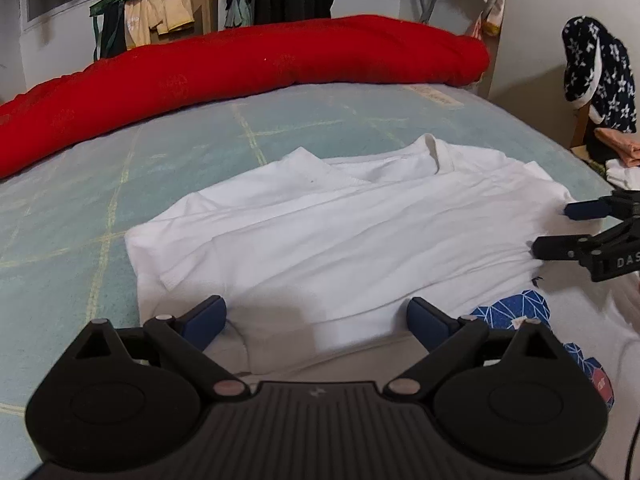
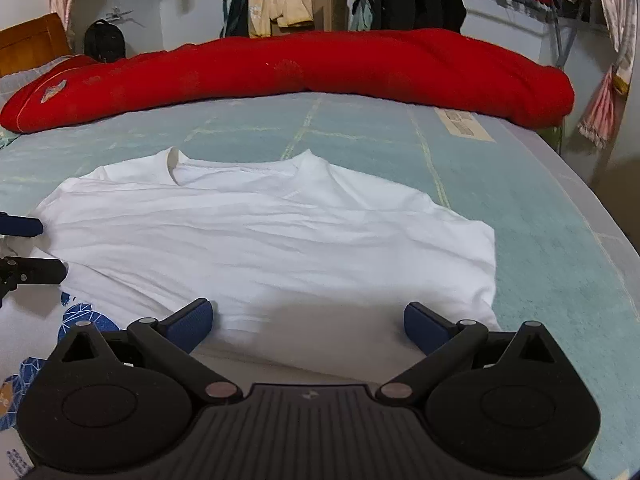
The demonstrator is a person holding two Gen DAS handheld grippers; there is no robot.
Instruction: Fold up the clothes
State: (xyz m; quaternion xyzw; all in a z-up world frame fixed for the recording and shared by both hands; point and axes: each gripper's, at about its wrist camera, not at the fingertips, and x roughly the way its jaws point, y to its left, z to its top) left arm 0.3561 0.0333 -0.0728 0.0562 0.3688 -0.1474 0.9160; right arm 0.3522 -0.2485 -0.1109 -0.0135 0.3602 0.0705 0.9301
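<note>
Shirt (image 1: 320,232) is lying flat on the bed (image 1: 80,208), collar away, blue print (image 1: 512,312) peeking out beneath the near edge. Left gripper (image 1: 316,320) and right gripper (image 2: 308,320) are hovering wide over the hem; I'd pinch both corners evenly before folding.

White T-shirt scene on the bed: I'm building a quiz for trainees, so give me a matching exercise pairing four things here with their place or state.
Things:
1. white T-shirt
2. red quilt
3. left gripper
4. blue printed garment

Place or state:
A. rolled along the bed's far side
B. open, at the shirt's near edge
C. spread flat, collar pointing away
D. partly covered by the shirt

Pairs: 1-C, 2-A, 3-B, 4-D
</note>
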